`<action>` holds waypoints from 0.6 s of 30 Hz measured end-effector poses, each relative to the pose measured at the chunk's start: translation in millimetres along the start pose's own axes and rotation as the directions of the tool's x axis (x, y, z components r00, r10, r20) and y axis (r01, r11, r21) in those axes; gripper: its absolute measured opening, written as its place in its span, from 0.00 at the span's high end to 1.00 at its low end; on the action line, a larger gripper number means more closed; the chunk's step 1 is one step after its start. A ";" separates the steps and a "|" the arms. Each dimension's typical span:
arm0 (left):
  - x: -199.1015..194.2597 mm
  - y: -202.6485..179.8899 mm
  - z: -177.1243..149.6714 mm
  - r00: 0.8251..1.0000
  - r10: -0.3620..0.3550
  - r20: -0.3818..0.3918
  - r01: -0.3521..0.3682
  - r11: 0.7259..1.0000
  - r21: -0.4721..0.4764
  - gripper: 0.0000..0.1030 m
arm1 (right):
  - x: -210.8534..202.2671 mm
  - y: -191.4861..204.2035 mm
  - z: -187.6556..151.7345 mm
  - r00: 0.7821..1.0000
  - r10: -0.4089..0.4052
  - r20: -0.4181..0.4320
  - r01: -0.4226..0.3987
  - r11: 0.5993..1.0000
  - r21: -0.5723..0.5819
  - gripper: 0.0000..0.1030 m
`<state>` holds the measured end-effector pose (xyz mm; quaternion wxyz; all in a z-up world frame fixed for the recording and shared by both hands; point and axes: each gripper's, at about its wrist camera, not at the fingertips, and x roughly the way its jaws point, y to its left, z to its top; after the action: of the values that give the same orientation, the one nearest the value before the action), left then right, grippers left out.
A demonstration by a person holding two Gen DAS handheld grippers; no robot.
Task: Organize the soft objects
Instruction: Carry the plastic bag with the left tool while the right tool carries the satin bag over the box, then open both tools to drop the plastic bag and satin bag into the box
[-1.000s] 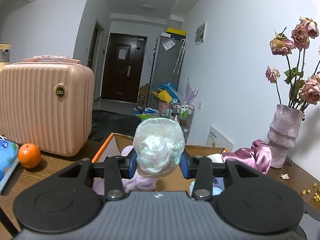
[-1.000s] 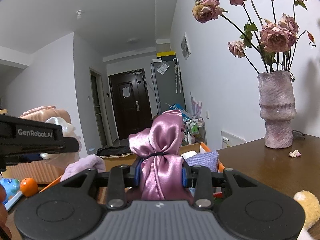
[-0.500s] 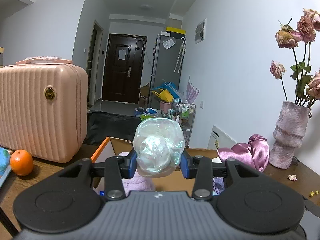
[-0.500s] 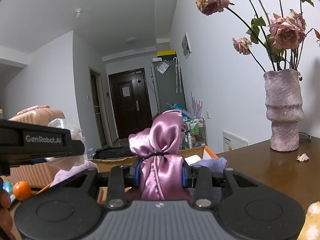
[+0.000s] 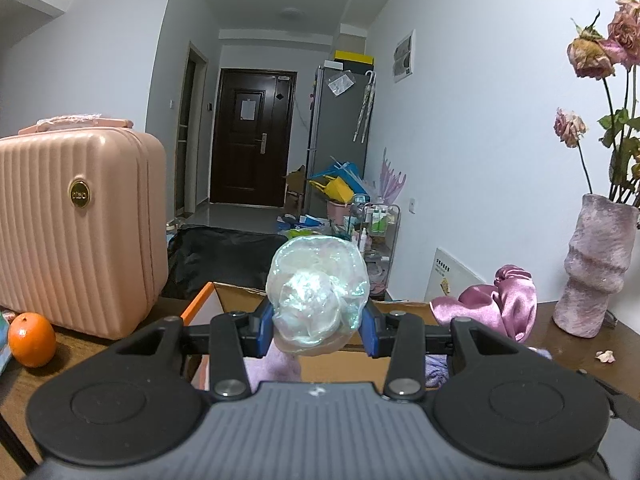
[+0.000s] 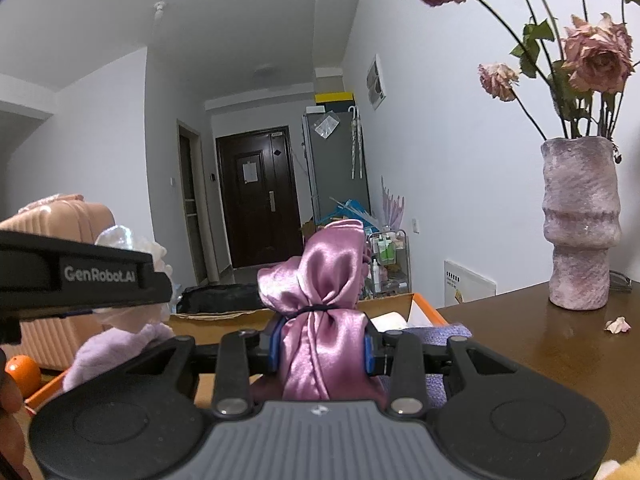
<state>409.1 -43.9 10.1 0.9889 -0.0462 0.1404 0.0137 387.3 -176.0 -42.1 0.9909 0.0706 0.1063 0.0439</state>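
Both carried nearer open orange-rimmed cardboard box (image 5: 208,300): left hand-held gripper (image 5: 318,330) clamping iridescent translucent bundle (image 5: 318,300), right hand-held gripper (image 6: 320,350) clamping pink satin pouch (image 6: 320,308); deposit judged imminent.

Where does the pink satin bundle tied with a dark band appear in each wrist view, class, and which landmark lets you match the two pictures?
Left wrist view: the pink satin bundle shows at right of centre, left of the vase.
Right wrist view: the bundle fills the centre, clamped in the right gripper.
Shared landmark: the dark door at the hallway's end.
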 end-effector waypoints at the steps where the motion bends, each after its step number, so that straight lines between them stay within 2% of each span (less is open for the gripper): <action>1: 2.6 2.0 0.3 1.000 0.002 -0.001 -0.002 1.000 0.000 0.59 | 2.4 0.1 -0.1 1.000 0.002 -0.007 -0.002 1.000 -0.002 0.66; 6: 10.4 6.4 -1.7 1.000 0.017 -0.021 -0.017 1.000 -0.001 0.57 | 9.0 -2.4 -0.3 0.999 0.008 -0.042 -0.008 1.000 0.006 0.61; 10: 9.2 11.7 -1.6 1.000 0.012 -0.021 -0.013 1.000 -0.026 0.39 | 11.1 -4.3 -1.5 0.998 0.001 -0.056 0.000 1.000 0.007 0.54; 11: 9.1 13.0 -1.5 1.000 0.017 -0.021 -0.018 0.999 -0.030 0.29 | 10.8 -4.9 -1.5 0.999 0.000 -0.054 0.001 1.000 0.010 0.49; 12: 9.1 13.7 -1.1 0.999 0.028 -0.020 -0.028 0.999 -0.029 0.25 | 10.1 -5.4 -1.4 0.999 -0.001 -0.051 0.002 1.000 0.012 0.46; 14: 7.9 15.3 -1.2 0.999 0.042 -0.005 -0.043 0.999 -0.025 0.15 | 8.9 -6.9 -1.2 0.999 -0.004 -0.044 0.005 1.000 0.018 0.28; 15: 6.9 16.3 -0.6 0.999 0.045 0.000 -0.045 0.999 -0.027 0.12 | 8.7 -7.6 -0.8 0.999 -0.006 -0.040 0.007 1.000 0.019 0.24; 16: 5.9 17.0 -0.3 0.999 0.048 0.005 -0.048 0.998 -0.032 0.03 | 8.1 -8.0 -0.5 0.999 -0.007 -0.035 0.008 1.000 0.020 0.17; 18: 2.7 18.0 -0.1 0.998 0.050 0.025 -0.049 0.998 -0.042 0.00 | 7.0 -8.5 -0.5 1.000 -0.005 -0.027 0.005 1.000 0.022 0.09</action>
<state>410.9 -26.0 7.7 0.9889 -0.0631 0.1281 0.0415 394.6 -183.6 -45.2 0.9886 0.0805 0.1202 0.0411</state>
